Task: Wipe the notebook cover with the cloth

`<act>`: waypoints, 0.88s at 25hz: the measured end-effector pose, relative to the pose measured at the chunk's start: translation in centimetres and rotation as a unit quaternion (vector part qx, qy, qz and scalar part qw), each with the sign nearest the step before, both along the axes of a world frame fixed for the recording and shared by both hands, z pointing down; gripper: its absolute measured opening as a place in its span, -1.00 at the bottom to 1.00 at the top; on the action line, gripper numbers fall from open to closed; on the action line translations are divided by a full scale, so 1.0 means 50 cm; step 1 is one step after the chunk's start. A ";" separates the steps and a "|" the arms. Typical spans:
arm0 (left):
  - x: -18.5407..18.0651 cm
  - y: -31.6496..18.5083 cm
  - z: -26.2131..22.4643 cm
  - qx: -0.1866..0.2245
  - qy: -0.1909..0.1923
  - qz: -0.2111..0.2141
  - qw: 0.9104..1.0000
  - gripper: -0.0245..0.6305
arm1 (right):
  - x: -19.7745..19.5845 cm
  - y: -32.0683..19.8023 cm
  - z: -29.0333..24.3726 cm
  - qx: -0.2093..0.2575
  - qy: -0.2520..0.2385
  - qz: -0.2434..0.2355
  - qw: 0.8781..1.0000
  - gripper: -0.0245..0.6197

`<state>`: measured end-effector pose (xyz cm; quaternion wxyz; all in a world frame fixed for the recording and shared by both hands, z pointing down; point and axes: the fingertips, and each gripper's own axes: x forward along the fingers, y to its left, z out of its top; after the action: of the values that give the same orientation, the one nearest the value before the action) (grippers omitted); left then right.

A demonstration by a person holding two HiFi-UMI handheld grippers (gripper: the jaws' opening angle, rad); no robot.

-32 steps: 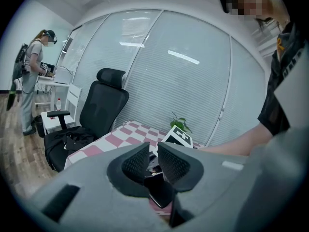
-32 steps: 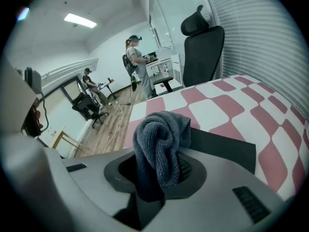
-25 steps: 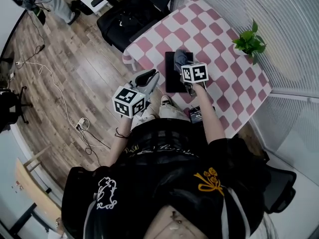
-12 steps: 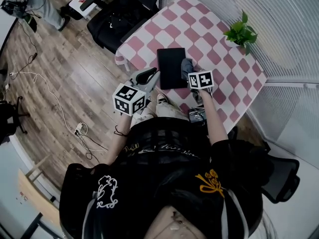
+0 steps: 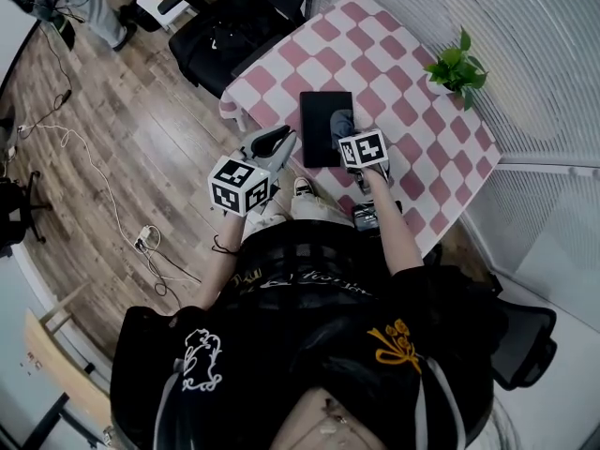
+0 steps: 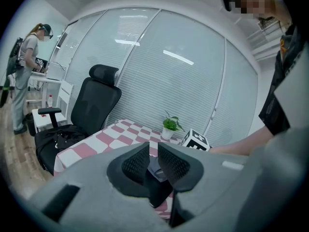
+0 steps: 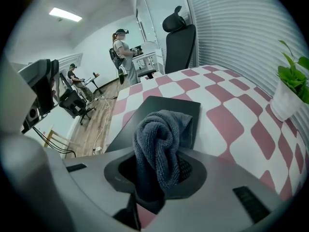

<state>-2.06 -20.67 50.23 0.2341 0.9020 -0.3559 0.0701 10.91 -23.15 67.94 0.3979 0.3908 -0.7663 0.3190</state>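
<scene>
Black notebook point(image 5: 319, 120) lies flat on the checked worktop point(image 5: 398, 68), its near end under the grey cloth point(image 7: 159, 139) clamped for wiping in the right hand-held gripper point(image 7: 159, 173), while the left hand-held gripper point(image 6: 153, 162), narrowly parted and empty, idles clear to the left.

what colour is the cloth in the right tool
Dark blue-grey; the cloth shows best in the right gripper view.

bright, even indoor light all round. lit from a ceiling strip point(image 7: 65, 14) at far left in the right gripper view; pale glare streaks across the window blinds point(image 6: 145, 81) in the left gripper view. only soft, faint shadows. heavy fisheye bending toward the edges, dark round vignette on both gripper views. crisp on the cloth point(image 7: 159, 139); soft and out of focus on the near bodies of the left gripper point(image 6: 153, 154) and right gripper point(image 7: 161, 168).
</scene>
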 end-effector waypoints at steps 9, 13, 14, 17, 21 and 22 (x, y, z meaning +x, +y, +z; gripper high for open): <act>-0.023 0.006 0.002 0.000 -0.008 -0.014 1.000 -0.78 | -0.148 0.005 -0.004 0.012 -0.003 -0.065 0.998 -0.66; -0.023 0.004 0.003 0.000 -0.008 -0.016 1.000 -0.78 | -0.198 0.022 -0.004 0.013 -0.013 -0.092 0.996 -0.66; -0.023 0.004 0.002 0.000 -0.008 -0.016 1.000 -0.78 | -0.210 0.027 -0.003 0.014 -0.016 -0.099 0.995 -0.66; -0.024 0.004 0.000 0.001 -0.007 -0.014 1.000 -0.78 | -0.233 0.032 -0.005 0.017 -0.029 -0.109 0.993 -0.66; -0.020 0.005 -0.002 0.002 -0.006 -0.009 1.000 -0.78 | -0.208 0.031 -0.014 0.009 -0.064 -0.075 0.995 -0.66; -0.019 0.005 -0.002 0.001 -0.005 -0.008 1.000 -0.78 | -0.194 0.030 -0.018 0.009 -0.069 -0.060 0.996 -0.66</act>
<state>-3.02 -20.40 50.15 0.2318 0.8991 -0.3641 0.0729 1.22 -21.63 67.02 0.3587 0.3246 -0.8170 0.3139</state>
